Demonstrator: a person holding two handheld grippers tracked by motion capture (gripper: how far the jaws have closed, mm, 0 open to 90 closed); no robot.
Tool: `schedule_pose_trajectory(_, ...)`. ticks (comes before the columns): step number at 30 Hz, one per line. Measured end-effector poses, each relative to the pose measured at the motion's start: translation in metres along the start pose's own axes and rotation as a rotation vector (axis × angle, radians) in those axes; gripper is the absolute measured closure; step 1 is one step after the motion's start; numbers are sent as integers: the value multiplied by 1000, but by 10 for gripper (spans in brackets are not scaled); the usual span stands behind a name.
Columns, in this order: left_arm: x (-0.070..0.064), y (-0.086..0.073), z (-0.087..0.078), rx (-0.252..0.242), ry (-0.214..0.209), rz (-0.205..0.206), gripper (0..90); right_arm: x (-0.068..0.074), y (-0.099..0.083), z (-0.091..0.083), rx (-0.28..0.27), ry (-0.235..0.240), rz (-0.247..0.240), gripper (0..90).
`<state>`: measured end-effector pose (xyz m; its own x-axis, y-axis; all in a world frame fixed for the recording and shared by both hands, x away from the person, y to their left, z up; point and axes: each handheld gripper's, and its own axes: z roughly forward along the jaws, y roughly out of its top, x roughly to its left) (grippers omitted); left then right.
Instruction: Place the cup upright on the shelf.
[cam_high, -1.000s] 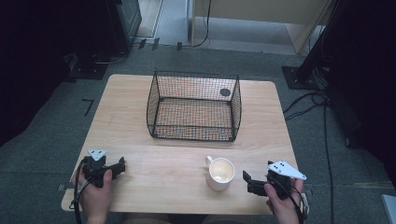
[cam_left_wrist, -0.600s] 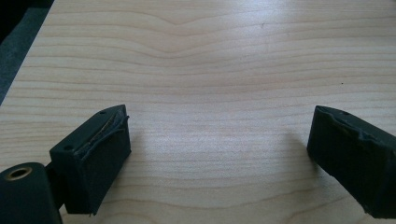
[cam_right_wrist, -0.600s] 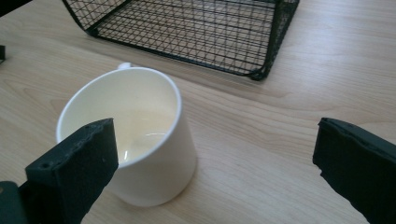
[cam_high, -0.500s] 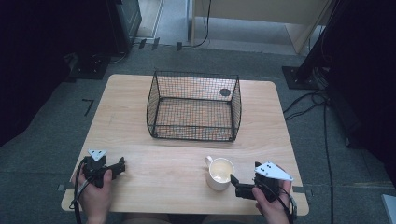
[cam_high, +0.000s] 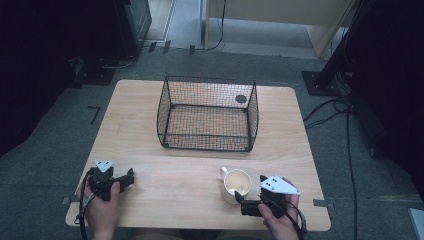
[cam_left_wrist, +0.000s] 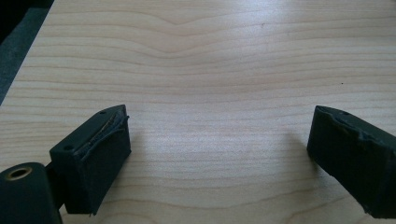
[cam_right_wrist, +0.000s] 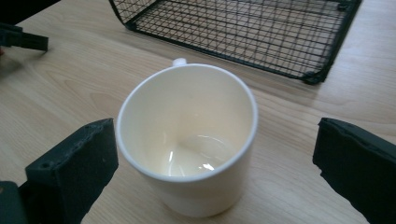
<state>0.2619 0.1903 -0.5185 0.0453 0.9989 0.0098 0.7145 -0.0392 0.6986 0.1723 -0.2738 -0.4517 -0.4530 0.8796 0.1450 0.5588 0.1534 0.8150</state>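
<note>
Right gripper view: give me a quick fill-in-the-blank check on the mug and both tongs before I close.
1. The white mug sits ____ the open right tongs.
2. The mug stands upright and is ____ inside.
3. The wire basket lies ____ the mug.
4. The left tongs are ____ over bare table.

Missing words: between; empty; beyond; open

Lab-like room: wooden table, grey carpet, floor cables, dark equipment stands.

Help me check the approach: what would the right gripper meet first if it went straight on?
The cream mug: it stands upright between the open jaws of the right gripper, with the wire basket beyond it.
</note>
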Motion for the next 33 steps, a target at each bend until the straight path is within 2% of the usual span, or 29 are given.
schedule_pose_trajectory(8,0,0,0,0,0,0,63,9,-6,12,3,63,-2,0)
schedule_pose_trajectory(11,0,0,0,0,0,0,64,12,-7,15,10,68,-3,0)
schedule_pose_trajectory(29,0,0,0,0,0,0,64,16,-9,40,48,-4,-11,0)
schedule_pose_trajectory(33,0,0,0,0,0,0,64,18,-12,43,19,-13,-18,0)
